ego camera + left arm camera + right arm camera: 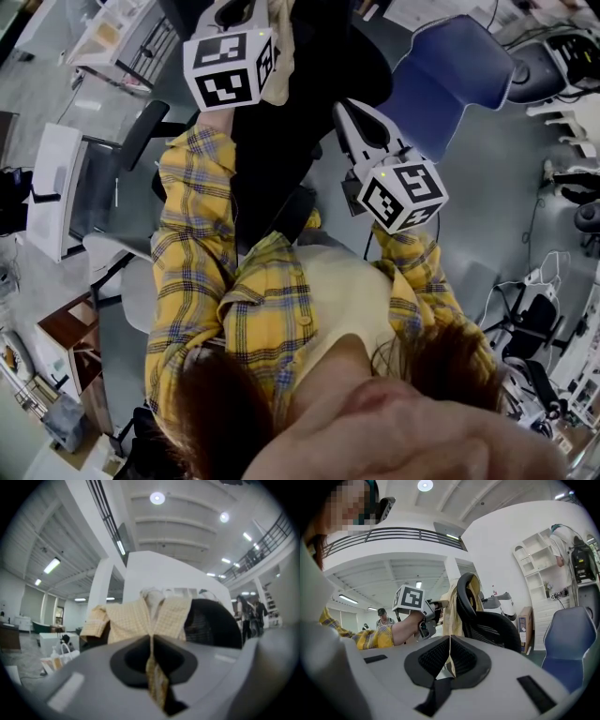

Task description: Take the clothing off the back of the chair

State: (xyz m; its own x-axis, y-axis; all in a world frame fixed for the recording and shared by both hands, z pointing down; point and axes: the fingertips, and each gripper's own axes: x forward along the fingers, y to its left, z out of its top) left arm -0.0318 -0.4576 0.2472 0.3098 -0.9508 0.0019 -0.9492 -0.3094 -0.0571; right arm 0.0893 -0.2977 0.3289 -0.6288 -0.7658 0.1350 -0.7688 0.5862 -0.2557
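A pale yellow checked shirt [126, 618] is hanging over the top of the black mesh chair back [211, 620], collar uppermost, one sleeve drooping beside it. Folds of its fabric are sitting pinched in the left gripper [152, 637] and the right gripper [449, 641].

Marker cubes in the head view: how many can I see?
2. The left cube sits top centre; the right cube sits right of centre. Neither looks hidden.
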